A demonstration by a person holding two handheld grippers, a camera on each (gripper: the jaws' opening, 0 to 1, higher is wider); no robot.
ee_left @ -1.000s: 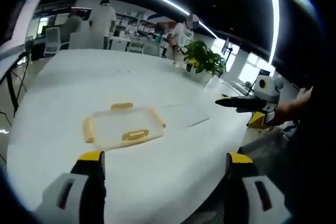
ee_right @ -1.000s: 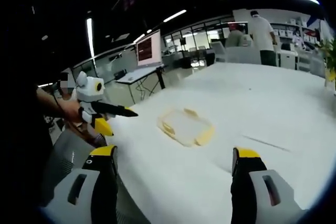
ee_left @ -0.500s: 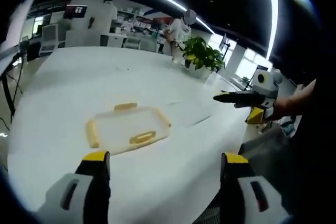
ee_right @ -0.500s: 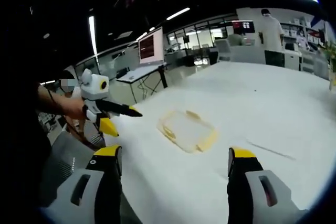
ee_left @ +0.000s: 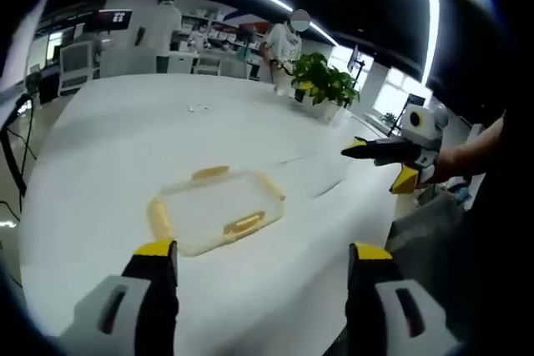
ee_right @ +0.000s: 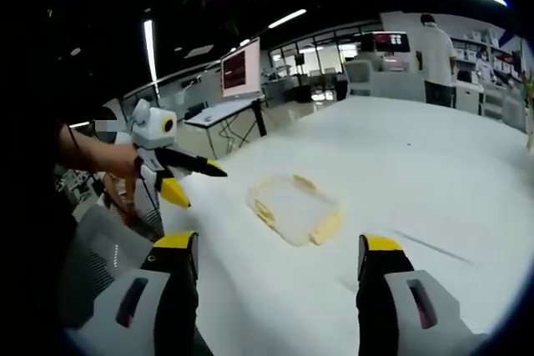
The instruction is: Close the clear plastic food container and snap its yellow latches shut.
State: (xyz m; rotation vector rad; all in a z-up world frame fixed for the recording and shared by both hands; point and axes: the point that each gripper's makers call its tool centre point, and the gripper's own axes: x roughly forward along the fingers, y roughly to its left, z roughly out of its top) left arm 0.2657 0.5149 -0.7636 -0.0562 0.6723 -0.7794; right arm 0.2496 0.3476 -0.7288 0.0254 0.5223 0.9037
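A clear plastic food container point(ee_left: 215, 210) with yellow latches lies flat on the white table point(ee_left: 125, 139), its lid on. My left gripper point(ee_left: 260, 260) hovers open just short of it, nothing between the jaws. In the right gripper view the same container point(ee_right: 293, 208) lies ahead of my open right gripper point(ee_right: 277, 252), a little farther off. The right gripper point(ee_left: 392, 156) enters the left gripper view from the right, held by a hand above the table's edge. The left gripper point(ee_right: 171, 168) enters the right gripper view from the left, likewise held.
A potted plant point(ee_left: 324, 89) stands at the table's far side. People point(ee_left: 284, 39) stand among desks and shelves beyond the table. A monitor on a stand point(ee_right: 238, 72) and chairs are off the table's left edge in the right gripper view. A thin seam point(ee_right: 434, 248) crosses the tabletop.
Both views have shifted slightly as the hands moved; the container looks a bit nearer to the left gripper. The container itself has not moved.
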